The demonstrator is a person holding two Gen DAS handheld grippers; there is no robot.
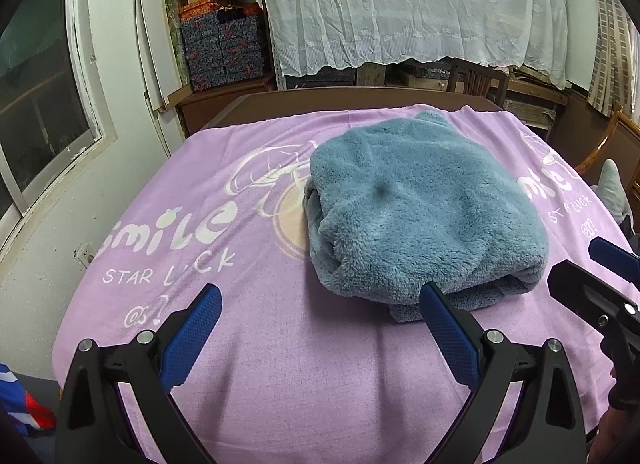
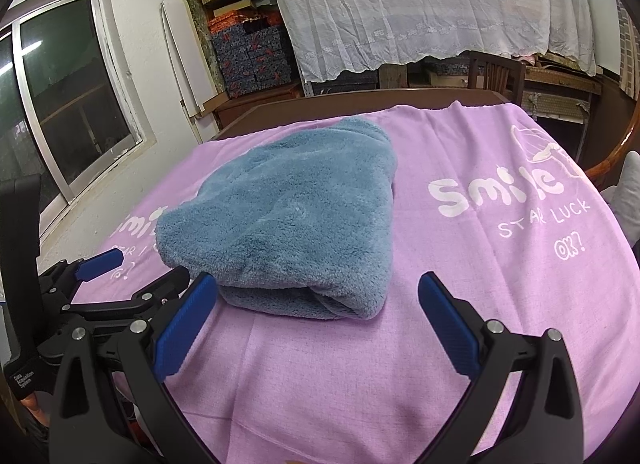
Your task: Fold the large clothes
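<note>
The left gripper [image 1: 320, 324] hangs spread wide and empty over the purple blanket [image 1: 280, 344], just short of the folded blue fleece garment [image 1: 416, 215], which sits compact mid-table, seemingly finished. The right gripper [image 2: 318, 314] is likewise splayed, grasping nothing, clear of the bundle.

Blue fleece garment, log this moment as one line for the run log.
garment: blue fleece garment folded into bundle on purple cloth | left hand-held gripper: open, empty | right hand-held gripper: open, empty | contact: none
</note>
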